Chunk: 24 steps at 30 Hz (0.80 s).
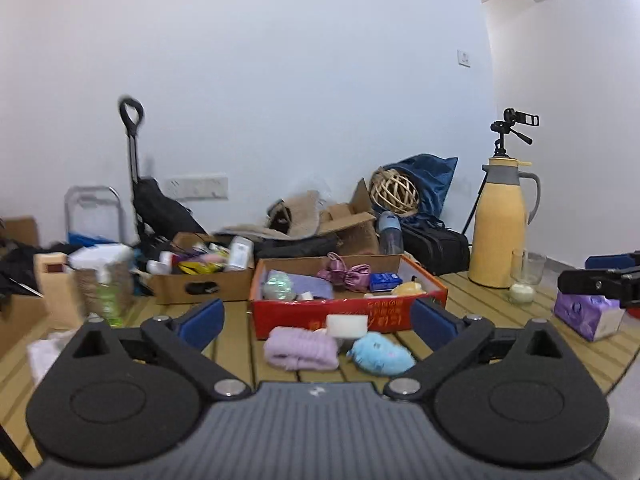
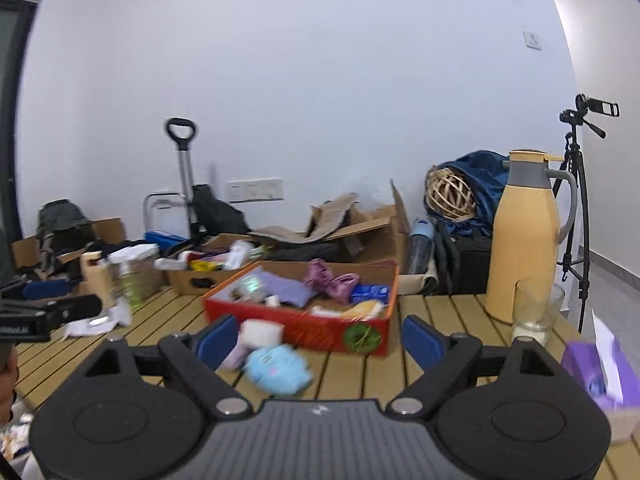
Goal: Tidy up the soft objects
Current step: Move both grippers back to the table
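A rolled lilac cloth, a blue plush toy and a white sponge block lie on the wooden table in front of a red cardboard box. The box holds a purple cloth, a pink bow and small items. My left gripper is open and empty, just short of the three soft things. My right gripper is open and empty; the blue plush, the sponge and the red box lie before it.
A yellow thermos jug and a glass with a candle stand at the right. A purple tissue box sits at the table's right edge. A brown box of bottles and jars stand at the left. Bags and a tripod stand behind.
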### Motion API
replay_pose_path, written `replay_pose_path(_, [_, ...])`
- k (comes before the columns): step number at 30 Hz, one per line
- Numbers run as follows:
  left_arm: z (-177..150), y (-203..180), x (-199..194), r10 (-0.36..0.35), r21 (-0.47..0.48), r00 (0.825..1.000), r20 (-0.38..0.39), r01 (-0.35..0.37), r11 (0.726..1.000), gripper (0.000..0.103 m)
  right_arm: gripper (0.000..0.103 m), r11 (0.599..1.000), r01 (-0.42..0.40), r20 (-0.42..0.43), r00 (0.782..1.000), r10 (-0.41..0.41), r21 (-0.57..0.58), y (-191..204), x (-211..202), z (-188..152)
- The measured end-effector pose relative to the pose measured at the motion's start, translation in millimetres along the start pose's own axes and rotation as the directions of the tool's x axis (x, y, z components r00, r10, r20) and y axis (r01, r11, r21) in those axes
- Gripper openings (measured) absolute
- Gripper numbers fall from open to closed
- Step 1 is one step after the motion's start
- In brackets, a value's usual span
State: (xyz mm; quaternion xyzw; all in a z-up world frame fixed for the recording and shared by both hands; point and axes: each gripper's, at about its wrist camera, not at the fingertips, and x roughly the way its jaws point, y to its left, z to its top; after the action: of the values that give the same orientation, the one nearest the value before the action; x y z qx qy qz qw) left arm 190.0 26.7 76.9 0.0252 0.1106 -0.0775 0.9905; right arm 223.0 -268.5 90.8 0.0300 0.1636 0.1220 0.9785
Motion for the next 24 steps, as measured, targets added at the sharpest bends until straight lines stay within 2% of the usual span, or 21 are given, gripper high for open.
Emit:
replay_pose_path(2, [-10.8, -4.3, -29.2, 0.016, 0.01, 1.0, 0.023, -0.016, 1.0, 0.103, 0.093, 0.999, 0.007, 0.007, 1.0, -0.006, -0.042, 14.3, -21.8, -14.5])
replay_pose_path(5, [-26.3, -5.1, -61.0, 0.021, -0.034, 1.0, 0.02, -0.02, 0.999, 0.103, 0.096, 0.995, 0.041, 0.015, 0.999, -0.04, -0.091, 31.7, -52.1, -36.5])
replay_pose_path(8, [-38.1, -2.1, -79.2, 0.014, -0.073, 1.0, -0.006, -0.015, 0.997, 0.103, 0.097, 0.997, 0.045, 0.013, 0.999, -0.045, -0.055, 39.0, -73.7, -56.5])
replay_pose_path(11, [-45.1, -1.8, -86.6, 0.013, -0.062, 1.0, -0.025, -0.015, 0.998, 0.103, 0.097, 1.0, 0.022, -0.003, 1.0, -0.022, 0.022, 41.0, -83.6, -72.9])
replay_pose_path(17, [-53.0, -0.9, -72.4, 0.002, -0.077, 0.998, -0.058, -0.006, 0.997, 0.103, 0.097, 0.999, 0.026, -0.026, 0.999, -0.026, 0.025, 45.8, -81.8, -87.3])
replay_pose_path(24, [-69.6, 7.2, -20.3, -0.014, -0.122, 0.987, -0.16, -0.006, 0.992, 0.103, 0.095, 0.998, 0.032, -0.098, 0.995, -0.026, 0.061, 40.2, -39.1, -96.8])
